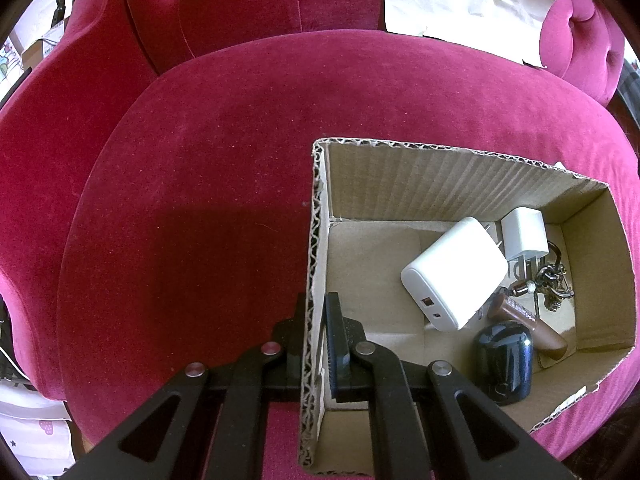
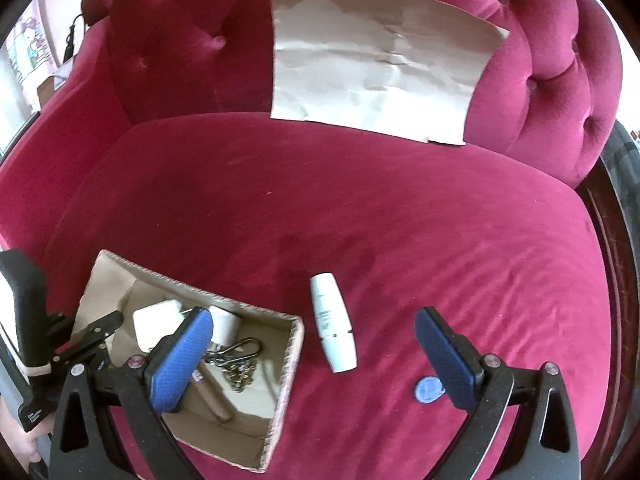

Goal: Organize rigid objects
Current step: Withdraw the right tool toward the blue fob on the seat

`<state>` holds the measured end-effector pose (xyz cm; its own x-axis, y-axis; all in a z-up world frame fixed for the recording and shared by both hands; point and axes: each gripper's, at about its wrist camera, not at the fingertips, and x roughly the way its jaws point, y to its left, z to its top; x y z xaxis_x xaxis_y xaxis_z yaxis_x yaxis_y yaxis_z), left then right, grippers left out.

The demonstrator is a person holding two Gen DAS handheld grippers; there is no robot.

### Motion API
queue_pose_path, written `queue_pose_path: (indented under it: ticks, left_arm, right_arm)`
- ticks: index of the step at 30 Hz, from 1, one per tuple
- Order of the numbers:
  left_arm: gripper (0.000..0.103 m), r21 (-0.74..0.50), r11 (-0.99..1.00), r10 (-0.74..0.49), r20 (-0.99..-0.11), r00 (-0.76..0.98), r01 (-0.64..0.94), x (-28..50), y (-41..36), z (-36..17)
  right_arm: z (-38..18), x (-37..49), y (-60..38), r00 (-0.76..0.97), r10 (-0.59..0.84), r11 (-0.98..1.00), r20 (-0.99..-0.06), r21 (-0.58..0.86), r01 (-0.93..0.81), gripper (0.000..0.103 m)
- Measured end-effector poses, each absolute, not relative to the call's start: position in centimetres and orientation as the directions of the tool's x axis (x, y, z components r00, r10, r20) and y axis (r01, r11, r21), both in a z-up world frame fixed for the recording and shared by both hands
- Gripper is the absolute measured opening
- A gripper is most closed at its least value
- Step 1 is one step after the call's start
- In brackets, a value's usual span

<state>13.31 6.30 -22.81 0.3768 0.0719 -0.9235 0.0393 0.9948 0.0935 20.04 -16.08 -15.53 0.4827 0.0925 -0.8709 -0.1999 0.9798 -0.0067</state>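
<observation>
Left wrist view: the left gripper (image 1: 318, 344) clamps the cardboard box (image 1: 440, 176) wall; inside lie two white chargers (image 1: 454, 272), a keychain (image 1: 550, 280) and a black case (image 1: 504, 360).

Right wrist view: the right gripper (image 2: 312, 344) gapes empty above a white tube (image 2: 334, 322) lying on the red sofa cushion (image 2: 360, 208), just beside the box.

A deep pink velvet sofa (image 2: 360, 208) with a button-tufted backrest (image 2: 176, 40). A creased sheet of brown paper (image 2: 376, 60) leans against the backrest, its lower edge resting on the seat cushion.
</observation>
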Motion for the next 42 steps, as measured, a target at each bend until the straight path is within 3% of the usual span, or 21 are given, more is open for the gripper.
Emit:
queue_pose_path:
  ticks: [27, 42]
  left_arm:
    - [0.007, 0.094, 0.995, 0.072, -0.923, 0.377, 0.039, 13.3, 6.2, -22.8]
    - [0.007, 0.094, 0.995, 0.072, -0.923, 0.377, 0.040, 13.3, 6.2, -22.8]
  right_arm:
    - [-16.0, 21.2, -22.1, 0.471, 0.016, 0.997, -0.882, -0.025, -0.080, 0.103]
    - [-20.6, 20.3, -25.5, 0.353, -0.071, 0.997, -0.933, -0.071, 0.015, 0.103]
